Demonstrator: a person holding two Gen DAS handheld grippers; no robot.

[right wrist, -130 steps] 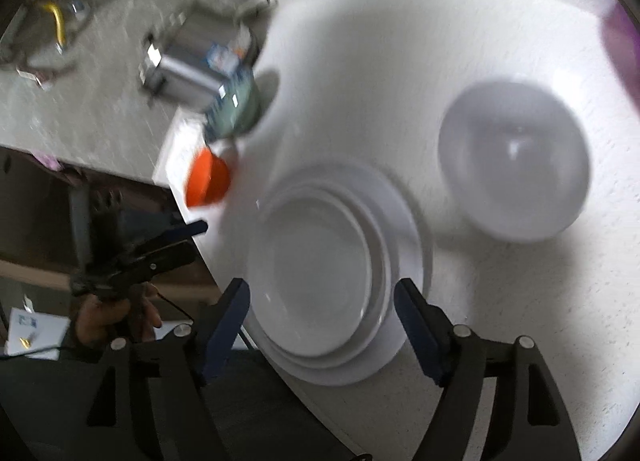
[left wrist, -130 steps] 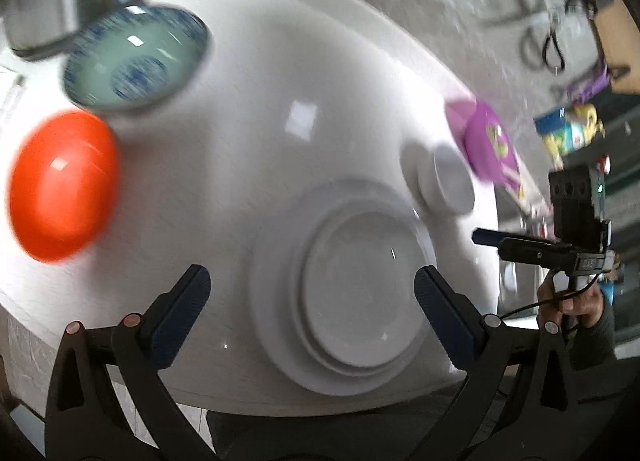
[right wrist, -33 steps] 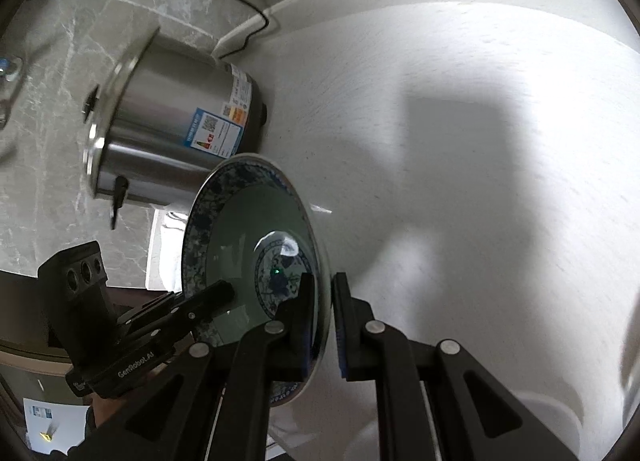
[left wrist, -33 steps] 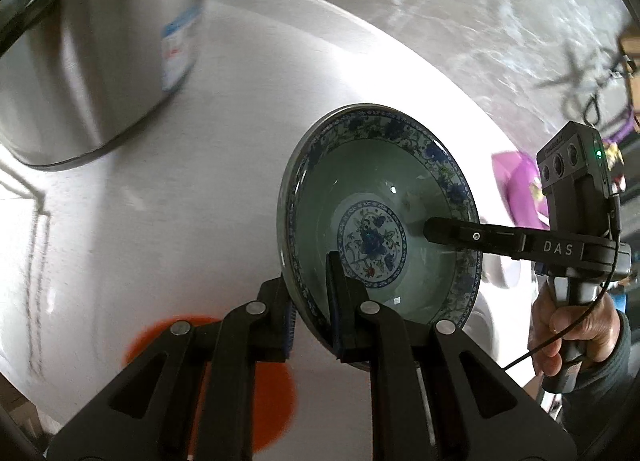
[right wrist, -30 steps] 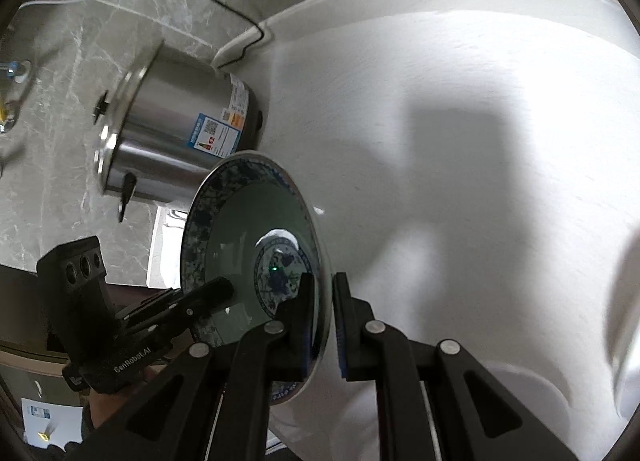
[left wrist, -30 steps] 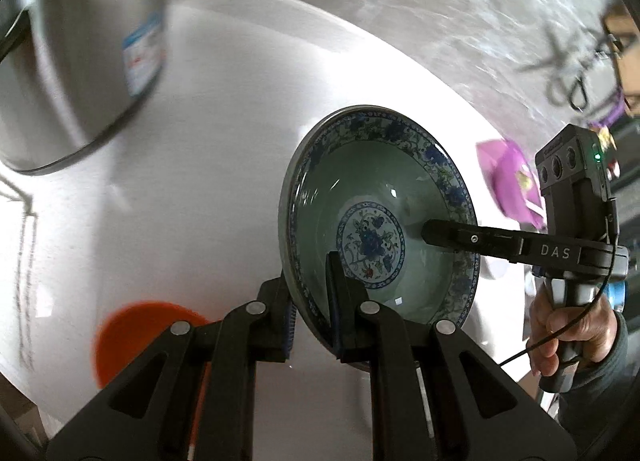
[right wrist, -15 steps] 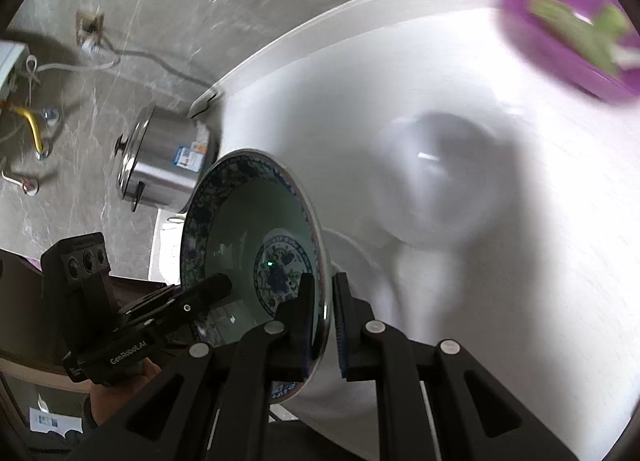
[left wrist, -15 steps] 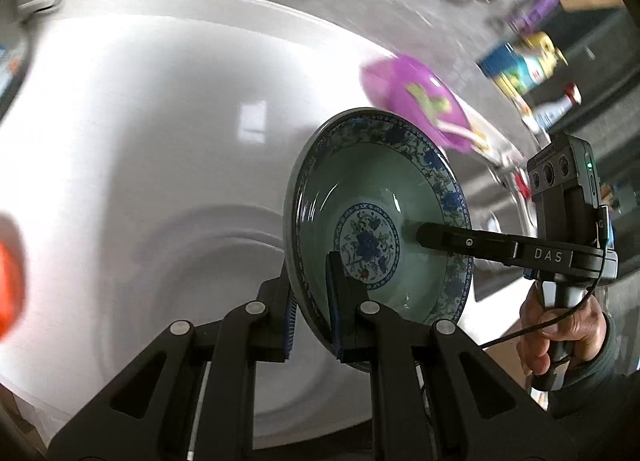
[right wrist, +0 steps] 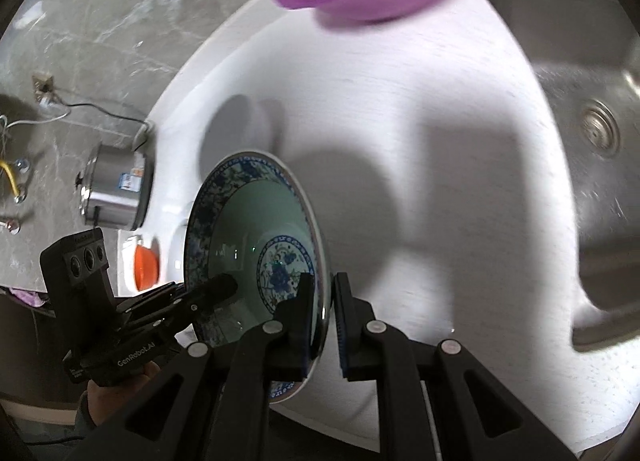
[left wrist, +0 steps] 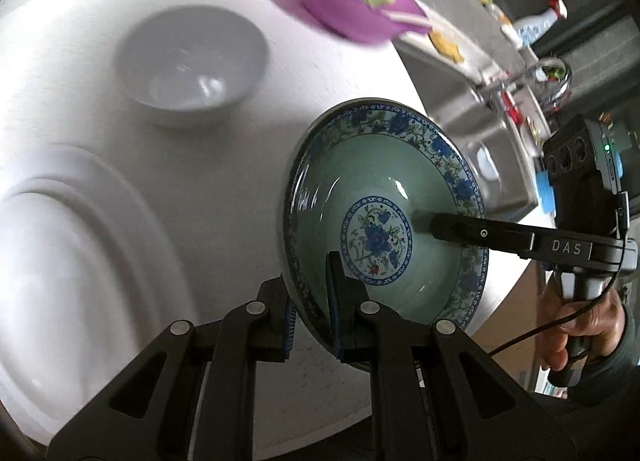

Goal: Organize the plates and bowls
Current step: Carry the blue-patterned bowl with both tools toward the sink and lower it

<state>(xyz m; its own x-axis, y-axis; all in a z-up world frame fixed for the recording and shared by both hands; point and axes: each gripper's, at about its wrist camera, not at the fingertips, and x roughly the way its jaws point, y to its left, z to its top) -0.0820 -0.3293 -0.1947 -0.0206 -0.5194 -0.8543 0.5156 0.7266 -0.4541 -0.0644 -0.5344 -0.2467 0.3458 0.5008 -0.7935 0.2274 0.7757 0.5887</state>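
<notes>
- The left gripper (left wrist: 312, 315) pinches the near rim of the blue-patterned green bowl (left wrist: 384, 221), one finger inside, one outside.
- The right gripper (right wrist: 326, 313) clamps the opposite rim the same way.
- The bowl hangs tilted above the white counter (left wrist: 240, 109) (motion-blurred).
- Beyond: white bowl (left wrist: 192, 65), stacked white plates (left wrist: 72, 261), purple bowl (left wrist: 352, 9).
</notes>
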